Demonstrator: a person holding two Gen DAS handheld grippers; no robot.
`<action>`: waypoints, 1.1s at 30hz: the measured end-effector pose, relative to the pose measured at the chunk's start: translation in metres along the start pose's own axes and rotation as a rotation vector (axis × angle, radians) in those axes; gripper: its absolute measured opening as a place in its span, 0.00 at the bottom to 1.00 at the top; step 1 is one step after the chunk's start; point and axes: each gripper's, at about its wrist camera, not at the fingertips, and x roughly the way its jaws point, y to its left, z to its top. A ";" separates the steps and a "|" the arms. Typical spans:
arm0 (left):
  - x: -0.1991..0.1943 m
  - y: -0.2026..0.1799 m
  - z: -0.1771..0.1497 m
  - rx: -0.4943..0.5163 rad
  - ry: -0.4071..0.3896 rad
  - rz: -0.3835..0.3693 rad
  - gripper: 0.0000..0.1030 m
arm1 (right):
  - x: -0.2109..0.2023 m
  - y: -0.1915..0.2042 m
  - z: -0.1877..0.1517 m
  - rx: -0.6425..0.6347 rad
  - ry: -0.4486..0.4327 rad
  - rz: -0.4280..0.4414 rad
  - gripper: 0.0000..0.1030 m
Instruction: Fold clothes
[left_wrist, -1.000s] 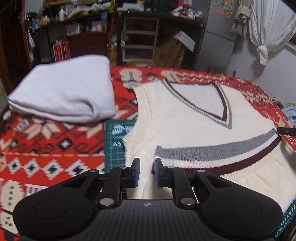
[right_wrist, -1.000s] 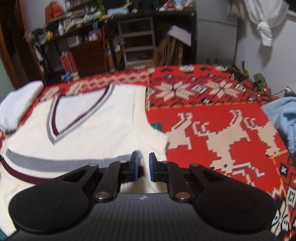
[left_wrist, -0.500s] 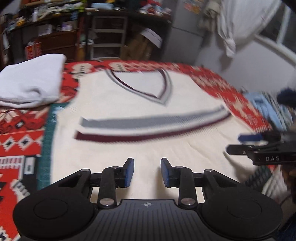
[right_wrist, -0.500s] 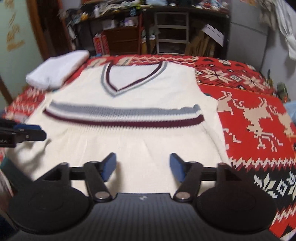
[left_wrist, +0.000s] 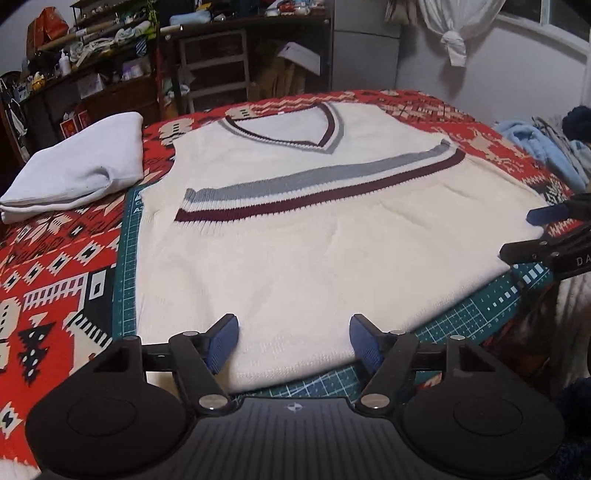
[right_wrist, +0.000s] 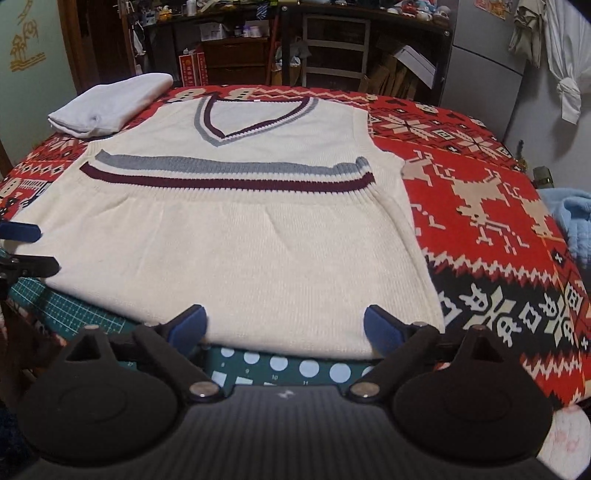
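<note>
A cream knit vest (left_wrist: 314, 236) (right_wrist: 236, 236) with a grey and maroon V-neck lies flat, its bottom hem folded up so the grey and maroon bands cross its chest. My left gripper (left_wrist: 293, 339) hovers open over the near left edge of the vest, nothing between its blue pads. My right gripper (right_wrist: 282, 328) stands open at the vest's near right edge, also empty. Each gripper shows at the side of the other's view: the right gripper (left_wrist: 546, 236) at the right, the left gripper (right_wrist: 22, 247) at the left.
A folded white garment (left_wrist: 77, 166) (right_wrist: 110, 105) lies at the far left on the red patterned blanket (right_wrist: 480, 206). A green cutting mat (left_wrist: 480, 314) peeks from under the vest. Light blue clothing (left_wrist: 535, 147) (right_wrist: 576, 218) is piled at the right. Cluttered shelves (left_wrist: 207, 70) stand behind.
Both grippers have let go of the folded-up hem, opened wide and drawn back toward the vest's near edge. The vest now lies still.
</note>
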 end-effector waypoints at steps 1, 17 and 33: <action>-0.002 0.000 0.000 -0.004 0.005 0.002 0.64 | -0.003 0.002 0.003 0.001 -0.007 0.006 0.96; 0.032 -0.034 0.019 -0.050 0.045 0.023 1.00 | 0.022 0.039 0.016 -0.060 0.037 -0.003 1.00; 0.041 -0.029 0.039 -0.135 0.231 0.047 1.00 | 0.034 0.036 0.041 -0.054 0.184 0.010 1.00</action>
